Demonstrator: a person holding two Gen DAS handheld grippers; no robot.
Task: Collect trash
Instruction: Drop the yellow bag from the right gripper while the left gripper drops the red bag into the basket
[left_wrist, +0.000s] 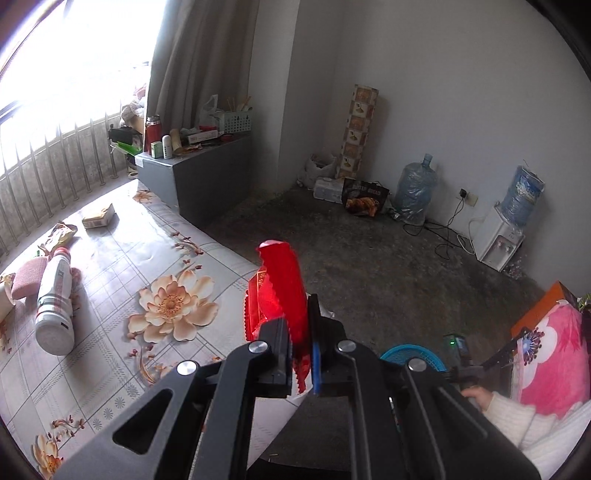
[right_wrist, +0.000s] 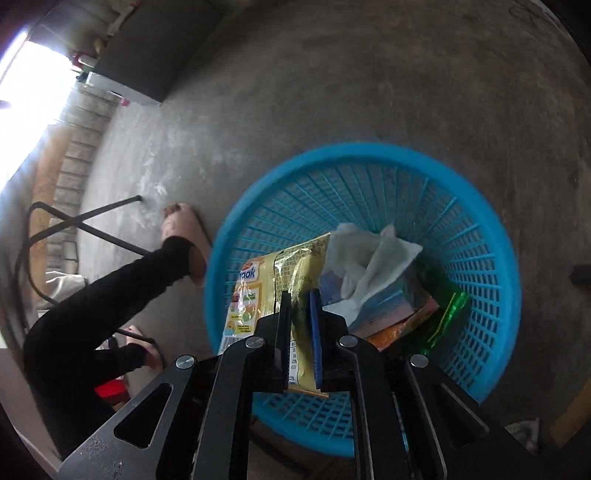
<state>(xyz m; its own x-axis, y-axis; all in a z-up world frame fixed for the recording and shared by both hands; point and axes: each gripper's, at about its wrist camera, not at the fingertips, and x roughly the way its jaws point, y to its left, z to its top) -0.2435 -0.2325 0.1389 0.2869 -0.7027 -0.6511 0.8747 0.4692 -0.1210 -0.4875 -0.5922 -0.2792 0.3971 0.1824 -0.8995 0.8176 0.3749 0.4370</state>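
My left gripper (left_wrist: 300, 325) is shut on a red plastic wrapper (left_wrist: 280, 291) and holds it up past the edge of the floral table (left_wrist: 122, 258). My right gripper (right_wrist: 300, 321) is shut on a yellow snack packet (right_wrist: 273, 291) and holds it over the blue slatted basket (right_wrist: 476, 240) on the floor. In the basket lie a white tissue (right_wrist: 369, 258), a light blue carton and a green wrapper (right_wrist: 448, 314). The basket's rim also shows in the left wrist view (left_wrist: 410, 354) low on the right.
On the table lie a white bottle (left_wrist: 55, 299), a pink sponge (left_wrist: 29, 277), a snack bag (left_wrist: 61, 234) and a small box (left_wrist: 98, 216). A grey cabinet (left_wrist: 199, 184), water jugs (left_wrist: 413, 188) and dispenser (left_wrist: 498, 236) line the walls. The person's legs (right_wrist: 110, 295) are left of the basket.
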